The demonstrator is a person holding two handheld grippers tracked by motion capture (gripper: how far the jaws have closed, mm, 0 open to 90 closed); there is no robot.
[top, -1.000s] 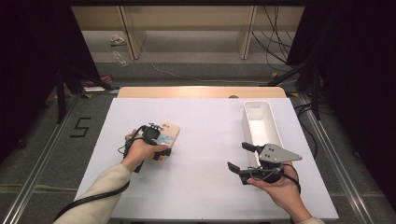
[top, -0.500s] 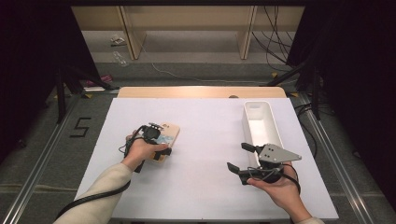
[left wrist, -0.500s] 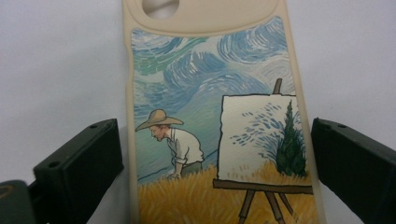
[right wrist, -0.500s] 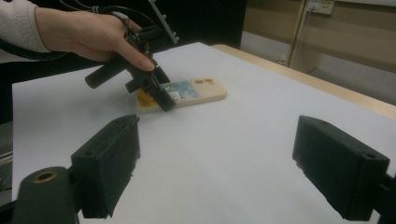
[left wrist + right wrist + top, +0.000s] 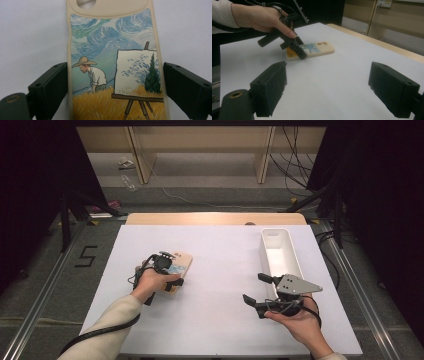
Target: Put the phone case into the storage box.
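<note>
left claw (image 5: 115, 82) straddles phone case (image 5: 115, 62) flat on worktop (image 5: 225, 265), jaws just closing, left touching, right a hair off | case's long axis runs 12–6 between them | right claw (image 5: 260, 292) wide, empty, well off at 3 o'clock

A cream-coloured, round-cornered soft phone case (image 5: 113, 62) lies flat on the white bench (image 5: 220, 320), printed back upward. The print shows a straw-hatted painter bent in a yellow field beside an easel, under a swirling blue sky. Its camera cutout points away from the person.
</note>
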